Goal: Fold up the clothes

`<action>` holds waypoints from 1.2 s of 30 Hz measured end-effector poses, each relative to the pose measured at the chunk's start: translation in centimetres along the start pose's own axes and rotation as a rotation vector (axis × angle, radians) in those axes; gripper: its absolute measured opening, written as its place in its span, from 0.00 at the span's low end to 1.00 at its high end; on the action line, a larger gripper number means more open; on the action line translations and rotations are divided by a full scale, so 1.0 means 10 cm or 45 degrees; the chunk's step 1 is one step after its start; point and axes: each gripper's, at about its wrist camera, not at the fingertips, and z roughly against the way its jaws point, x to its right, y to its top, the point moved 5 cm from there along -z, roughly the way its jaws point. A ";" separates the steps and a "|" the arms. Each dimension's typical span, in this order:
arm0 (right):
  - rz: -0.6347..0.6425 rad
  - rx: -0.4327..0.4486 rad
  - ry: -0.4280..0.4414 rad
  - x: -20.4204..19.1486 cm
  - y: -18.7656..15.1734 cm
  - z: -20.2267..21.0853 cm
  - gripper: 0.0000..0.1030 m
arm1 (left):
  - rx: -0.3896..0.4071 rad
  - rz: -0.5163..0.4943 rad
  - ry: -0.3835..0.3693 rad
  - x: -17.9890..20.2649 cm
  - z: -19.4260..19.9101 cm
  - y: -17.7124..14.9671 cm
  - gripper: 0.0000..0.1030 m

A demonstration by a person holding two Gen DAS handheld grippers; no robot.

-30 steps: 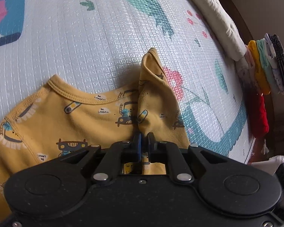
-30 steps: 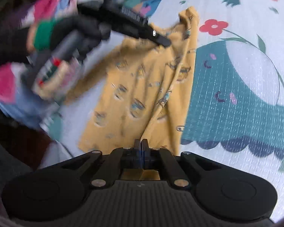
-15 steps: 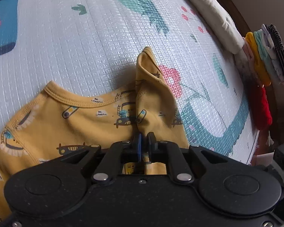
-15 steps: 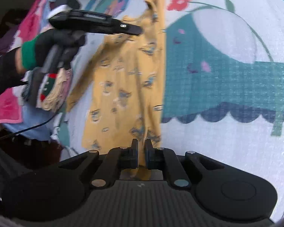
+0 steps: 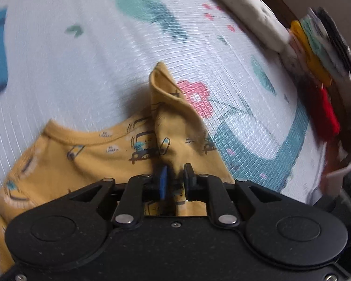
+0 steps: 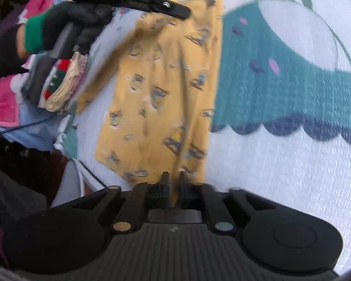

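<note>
To my far left, in the right wrist view, a heap of pink, blue and striped clothes (image 6: 18, 89) is cut off by the frame edge and too blurred to sort out. Over it my gloved left hand (image 6: 77, 23) grips the handle of my left gripper (image 6: 184, 14), whose black nose hangs above the shoulder area of the yellow shirt (image 6: 161, 93). The shirt lies flat on the play mat (image 6: 280, 164), a soft knit printed with small vehicles, its right side doubled over along a long straight fold.

In the left wrist view, my left gripper (image 5: 174, 175) has its jaws a little apart with a ridge of shirt (image 5: 180, 126) fabric rising between them; whether the pads touch the cloth I cannot tell. The ribbed neckline curves to the left, and a sleeve stands up in a peak ahead. The mat (image 5: 81, 58) is embossed in small squares, white with teal and pink shapes.

My right gripper (image 6: 174, 182) sits at the shirt's hem, jaws slightly apart, holding nothing that I can make out; the hem edge runs just ahead of them.

At the far right of the left wrist view, a cream folded cloth (image 5: 245, 14) and a stack of folded garments (image 5: 320, 46) in yellow, mint, black and red line the mat's edge, smeared by motion.
</note>
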 end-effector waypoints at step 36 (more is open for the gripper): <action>-0.069 0.359 0.313 0.03 0.07 0.35 0.09 | -0.192 -0.238 0.058 0.28 0.57 -1.03 0.55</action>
